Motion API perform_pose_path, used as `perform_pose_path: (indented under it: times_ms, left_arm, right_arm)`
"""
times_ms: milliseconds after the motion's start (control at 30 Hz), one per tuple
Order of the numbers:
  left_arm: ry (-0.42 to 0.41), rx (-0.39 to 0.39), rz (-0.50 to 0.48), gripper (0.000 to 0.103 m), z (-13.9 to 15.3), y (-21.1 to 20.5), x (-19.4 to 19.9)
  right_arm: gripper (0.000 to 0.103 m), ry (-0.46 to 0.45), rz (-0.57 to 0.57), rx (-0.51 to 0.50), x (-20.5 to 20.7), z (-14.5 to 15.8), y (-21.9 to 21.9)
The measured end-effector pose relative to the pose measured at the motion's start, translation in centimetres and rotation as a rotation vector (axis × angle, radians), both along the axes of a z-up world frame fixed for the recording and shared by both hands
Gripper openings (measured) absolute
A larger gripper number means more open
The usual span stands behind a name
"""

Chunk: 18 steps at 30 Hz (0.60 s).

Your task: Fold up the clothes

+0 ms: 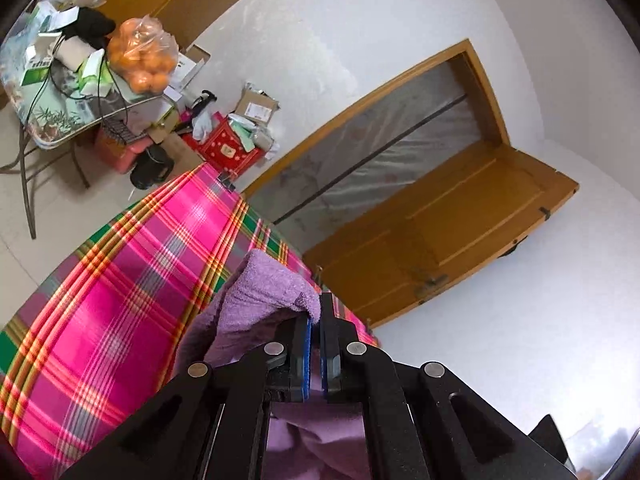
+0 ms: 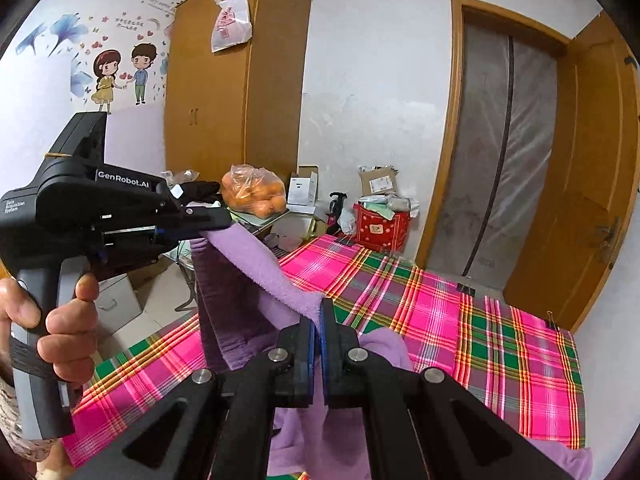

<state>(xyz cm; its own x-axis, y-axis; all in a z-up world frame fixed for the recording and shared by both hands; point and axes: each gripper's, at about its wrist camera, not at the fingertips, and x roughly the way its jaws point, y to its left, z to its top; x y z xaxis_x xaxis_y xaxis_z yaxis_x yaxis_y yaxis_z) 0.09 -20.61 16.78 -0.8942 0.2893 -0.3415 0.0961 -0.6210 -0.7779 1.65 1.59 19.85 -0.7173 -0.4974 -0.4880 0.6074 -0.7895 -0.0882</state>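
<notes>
A purple fleece garment (image 2: 256, 264) hangs stretched in the air between my two grippers, above a table with a pink plaid cloth (image 2: 440, 312). My right gripper (image 2: 319, 312) is shut on one edge of it; the rest drapes down onto the cloth. My left gripper (image 2: 218, 222), held by a hand (image 2: 60, 320), is shut on the other end, higher and to the left. In the left wrist view the left gripper (image 1: 316, 314) pinches a fold of the purple garment (image 1: 264, 284) over the plaid cloth (image 1: 120, 280).
A cluttered side table (image 1: 48, 136) with a bag of oranges (image 1: 142, 58) stands beyond the plaid table. Boxes and a red box (image 2: 380, 226) sit on the floor by the wall. A wooden wardrobe (image 2: 236, 80) and an open wooden door (image 2: 580, 184) flank the room.
</notes>
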Motion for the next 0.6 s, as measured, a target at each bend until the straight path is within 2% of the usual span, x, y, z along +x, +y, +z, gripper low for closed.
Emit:
perform_pose_path:
  times_ms: [200,433,600]
  left_arm:
    - [-0.065,-0.03,-0.007,0.003,-1.1,0.0,-4.0]
    - [-0.156,-0.061,-0.022,0.003,-4.0,-0.1,-8.5]
    - [-0.245,-0.094,-0.021,0.004,-6.3,-0.2,-11.8]
  right_arm:
    - [0.002,-0.077,0.011,0.007,-4.9,-1.3,0.3]
    - [0.002,-0.197,-0.025,-0.037,-11.3,-4.7,1.0]
    - [0.002,-0.265,-0.052,-0.032,-15.6,-7.6,0.6]
